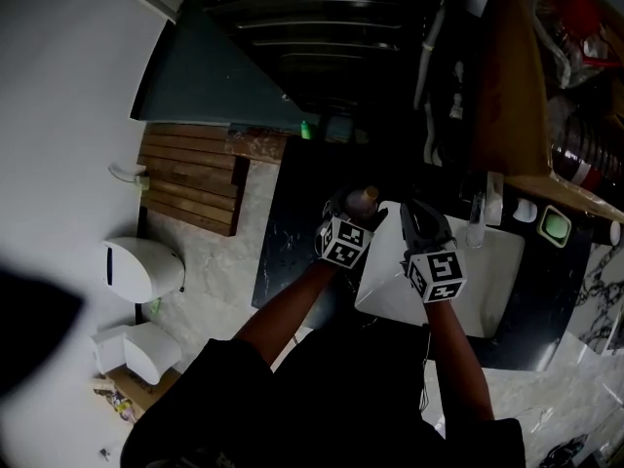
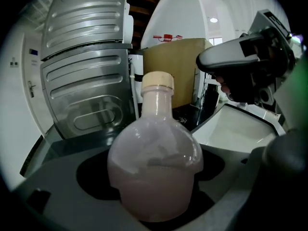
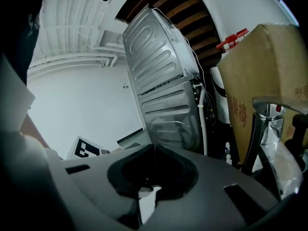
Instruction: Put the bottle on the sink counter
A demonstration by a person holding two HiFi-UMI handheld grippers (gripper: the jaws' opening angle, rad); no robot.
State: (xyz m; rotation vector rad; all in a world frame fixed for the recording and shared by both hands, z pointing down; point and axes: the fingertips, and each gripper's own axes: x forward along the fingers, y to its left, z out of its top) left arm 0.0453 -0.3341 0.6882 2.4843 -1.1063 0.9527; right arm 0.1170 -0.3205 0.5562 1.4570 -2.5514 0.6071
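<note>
The bottle [image 2: 154, 172], round-bellied and cream-capped, is gripped upright in the left tongs [image 1: 357, 211] and is held over the dark tabletop [image 1: 292, 222], just beside the white sink [image 1: 502, 261]. The right tongs [image 3: 154, 153] are clenched on nothing. The pick-up is judged done; the setting-down and release are left, and contact with the tabletop cannot be confirmed.

Showing red printed characters, Chinese by their look, running down the near face of the tall brown cardboard box [image 3: 269, 71]; warping and blurring too much for reading off.
</note>
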